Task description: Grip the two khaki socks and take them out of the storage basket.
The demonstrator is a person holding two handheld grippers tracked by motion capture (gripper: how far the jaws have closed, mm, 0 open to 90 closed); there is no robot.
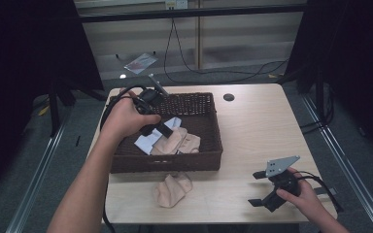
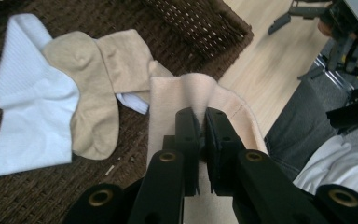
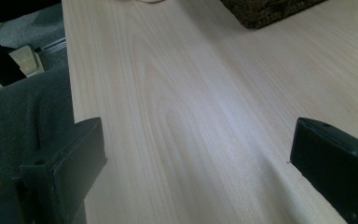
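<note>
1. Peach sock (image 2: 186, 88): pinched in my left gripper (image 2: 201, 128), whose jaws are nearly closed on a fold of the fabric. In the high view this sock (image 1: 167, 141) hangs over the near part of the wicker basket (image 1: 194, 162), just below the left gripper (image 1: 167, 131).
2. Wicker basket, dark brown: sits on the left half of the table (image 1: 257, 126). In the left gripper view its woven floor and rim (image 2: 200, 23) lie behind the held sock.
3. Tan sock (image 2: 93, 84): lies flat inside the basket, overlapping the white sock (image 2: 23, 107) to its left.
4. White sock: crumpled on the basket floor, partly under the tan one. In the high view it shows as a pale patch (image 1: 148, 141) at the left of the pile.
5. Second peach sock (image 1: 172, 189): lies bunched on the table, just near of the basket's front wall.
6. Right gripper (image 1: 261, 188): I hold it at the near right corner of the table, well apart from the basket. Its jaws stand wide apart with nothing between them; in the right gripper view the right gripper (image 3: 198, 154) frames bare wood.
</note>
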